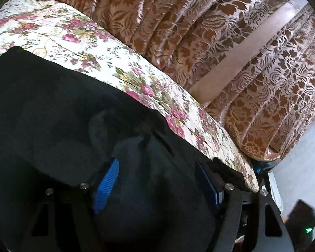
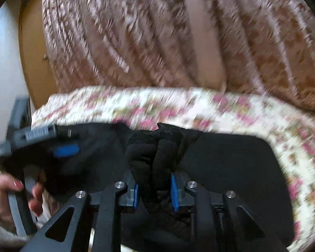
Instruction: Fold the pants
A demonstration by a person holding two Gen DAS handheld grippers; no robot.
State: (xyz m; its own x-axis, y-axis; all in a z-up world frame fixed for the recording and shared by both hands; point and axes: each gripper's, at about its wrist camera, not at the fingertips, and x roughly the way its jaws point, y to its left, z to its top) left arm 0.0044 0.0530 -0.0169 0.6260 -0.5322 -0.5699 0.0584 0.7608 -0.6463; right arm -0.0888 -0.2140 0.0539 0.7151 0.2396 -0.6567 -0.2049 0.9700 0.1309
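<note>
Right wrist view shows the right gripper [image 2: 155,191] pinching a bunched ridge of the black pants [image 2: 231,159] between its blue pads [image 2: 173,191]; the cloth rises in thick gathers above the fingertips, and the picture is smeared by motion. The pants lie across the floral bedspread [image 2: 199,105], with a patterned brown curtain [image 2: 136,42] behind the bed. At the left of that view the left gripper [image 2: 58,145] sits against the same dark cloth, held by the person's hand [image 2: 12,191] with pink nails.

In the left wrist view the left gripper [image 1: 155,180] has its pads set wide, one blue pad [image 1: 106,185] to the left and the other to the right; black fabric fills the whole space between them, so it reads as spread around the cloth rather than clamped, though I cannot tell how firmly the far pad presses.

The step in hand looks like carrying one part of the pants over to make a fold. To do it well, I would judge that both grippers should hold at matching points along one edge, lift together so the cloth stays taut between them, and lay it flat on the bedspread; the left gripper probably needs a firmer bite first; a thick bunch in the right jaws may leave a lumpy crease unless smoothed.
</note>
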